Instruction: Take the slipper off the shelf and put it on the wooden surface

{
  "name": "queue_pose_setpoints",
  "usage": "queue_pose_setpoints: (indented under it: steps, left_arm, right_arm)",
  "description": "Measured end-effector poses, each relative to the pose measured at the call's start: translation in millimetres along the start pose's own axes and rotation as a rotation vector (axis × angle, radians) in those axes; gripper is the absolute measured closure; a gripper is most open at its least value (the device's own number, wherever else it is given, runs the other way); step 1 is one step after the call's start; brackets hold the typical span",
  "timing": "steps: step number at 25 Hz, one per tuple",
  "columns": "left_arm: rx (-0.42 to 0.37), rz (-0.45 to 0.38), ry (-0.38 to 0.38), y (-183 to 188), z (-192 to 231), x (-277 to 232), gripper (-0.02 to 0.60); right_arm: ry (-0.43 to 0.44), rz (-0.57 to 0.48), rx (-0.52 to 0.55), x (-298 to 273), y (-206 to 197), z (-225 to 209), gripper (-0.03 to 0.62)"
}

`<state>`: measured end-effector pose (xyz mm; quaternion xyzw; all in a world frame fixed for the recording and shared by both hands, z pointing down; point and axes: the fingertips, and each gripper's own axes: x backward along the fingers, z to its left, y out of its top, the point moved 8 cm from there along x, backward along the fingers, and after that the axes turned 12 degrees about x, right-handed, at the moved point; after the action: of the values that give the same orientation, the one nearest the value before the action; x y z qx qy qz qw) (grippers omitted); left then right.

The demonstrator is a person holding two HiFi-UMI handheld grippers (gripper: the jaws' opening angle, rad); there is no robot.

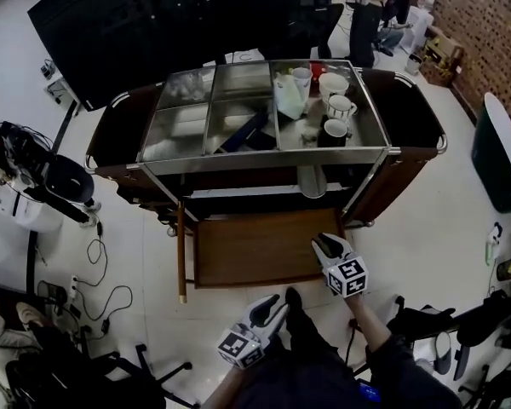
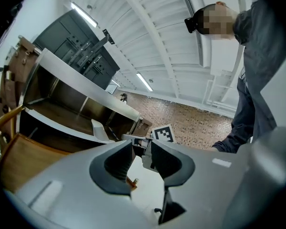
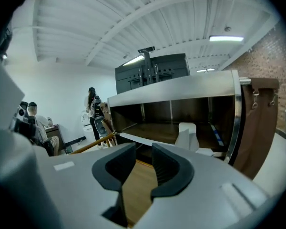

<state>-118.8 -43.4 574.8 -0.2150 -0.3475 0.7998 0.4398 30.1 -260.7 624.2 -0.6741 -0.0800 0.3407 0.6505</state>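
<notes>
Above the wooden surface (image 1: 238, 254) | right gripper (image 1: 327, 245) jaws apart, empty | left gripper (image 1: 270, 310) jaws apart, empty

The head view looks steeply down onto the cart (image 1: 264, 158) from above the near edge of the wooden surface (image 1: 247, 250). Both gripper views sit low and close, facing across that surface into the shelf (image 3: 152, 130).

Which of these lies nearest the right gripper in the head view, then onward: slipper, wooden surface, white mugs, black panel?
From the right gripper:
1. wooden surface, just beside it.
2. slipper, on the shelf ahead.
3. white mugs, on top of the cart.
4. black panel, behind the cart.
</notes>
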Motion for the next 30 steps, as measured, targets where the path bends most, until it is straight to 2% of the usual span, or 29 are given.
queue_pose_setpoints:
  steps: [6, 9, 12, 15, 16, 17, 18, 20, 24, 30]
  left_arm:
    - [0.022, -0.01, 0.052, 30.3, 30.9, -63.5, 0.449]
    - [-0.006, -0.026, 0.054, 47.1, 39.7, -91.3, 0.449]
    - [-0.028, -0.043, 0.059, 56.5, 48.1, -107.8, 0.449]
    - [0.0, -0.026, 0.094, 56.6, 54.7, -112.3, 0.449]
    - [0.01, -0.019, 0.104, 56.1, 57.1, -112.4, 0.449]
    - [0.012, -0.016, 0.112, 55.6, 60.1, -112.2, 0.45]
    - [0.01, -0.016, 0.118, 55.4, 63.6, -112.2, 0.45]
    - [0.012, -0.017, 0.128, 55.0, 69.6, -113.0, 0.449]
    - [0.036, 0.011, 0.124, 53.0, 73.3, -120.9, 0.449]
    - [0.016, 0.061, 0.068, 50.5, 65.1, -142.2, 0.449]
  right_arm:
    - [-0.045, 0.089, 0.012, -115.6, -18.0, -102.0, 0.487]
    - [-0.061, 0.115, 0.026, -165.8, -19.5, -145.3, 0.467]
    - [-0.097, 0.145, 0.058, -205.8, -17.0, -178.3, 0.461]
    - [-0.116, 0.202, 0.053, -235.7, -27.0, -197.4, 0.457]
    - [-0.114, 0.226, 0.058, -242.9, -30.5, -200.8, 0.457]
    - [-0.115, 0.251, 0.07, -248.6, -33.0, -203.5, 0.483]
    - [-0.121, 0.271, 0.089, -252.7, -34.0, -205.3, 0.541]
    - [-0.137, 0.274, 0.112, -253.8, -31.4, -204.8, 0.583]
    - [-0.11, 0.182, 0.092, -221.8, -20.8, -178.6, 0.588]
    - [-0.058, 0.087, 0.055, -133.4, -28.1, -115.2, 0.588]
